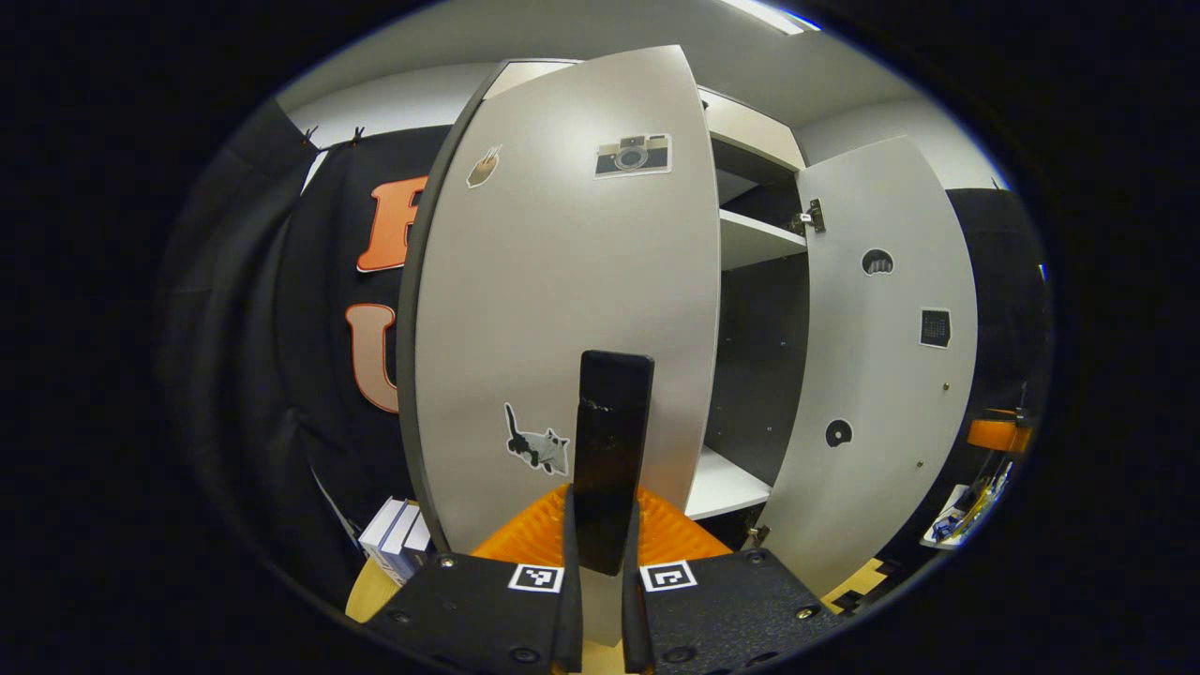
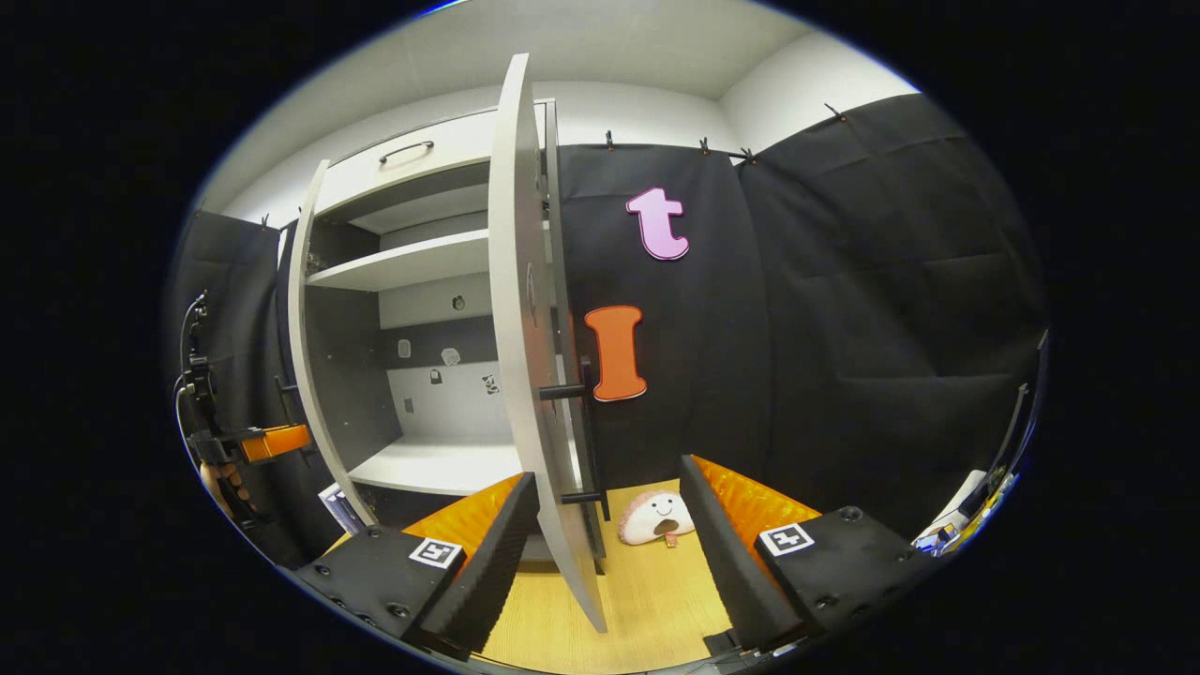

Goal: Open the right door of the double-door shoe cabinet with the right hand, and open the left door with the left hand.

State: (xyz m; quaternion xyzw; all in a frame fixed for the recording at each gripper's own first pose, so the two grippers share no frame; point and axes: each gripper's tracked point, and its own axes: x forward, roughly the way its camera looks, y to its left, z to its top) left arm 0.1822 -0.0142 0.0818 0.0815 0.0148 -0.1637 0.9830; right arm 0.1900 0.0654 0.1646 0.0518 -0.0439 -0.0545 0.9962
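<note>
Both doors of the shoe cabinet (image 2: 422, 281) stand swung out, so its pale shelves and dark inner walls are on show. In the left gripper view, the left door (image 1: 562, 300) fills the middle, a light grey panel with a dark edge, carrying a camera sticker (image 1: 633, 155) near the top, a small brownish sticker (image 1: 484, 167) to its left and a cat sticker (image 1: 537, 443) low down. The right door (image 1: 877, 375) hangs open farther off on the right of that view, with its hinge and a few small dark stickers visible on the inner face. The left gripper (image 1: 601, 553) has its jaws drawn in narrow around the dark upright handle (image 1: 611, 450) of the left door, both fingers pressing on its lower end. In the right gripper view, the right door (image 2: 525, 328) is seen nearly edge-on, its dark bar handle (image 2: 586, 431) sticking out on the far side. The right gripper (image 2: 609, 525) has its jaws spread wide, one on each side of the door's lower edge, and grips nothing. A small smiling plush toy (image 2: 656, 517) lies on the wooden floor (image 2: 656, 600) beyond the door. The left gripper (image 2: 272, 441) also appears at the left rim of this view.
</note>
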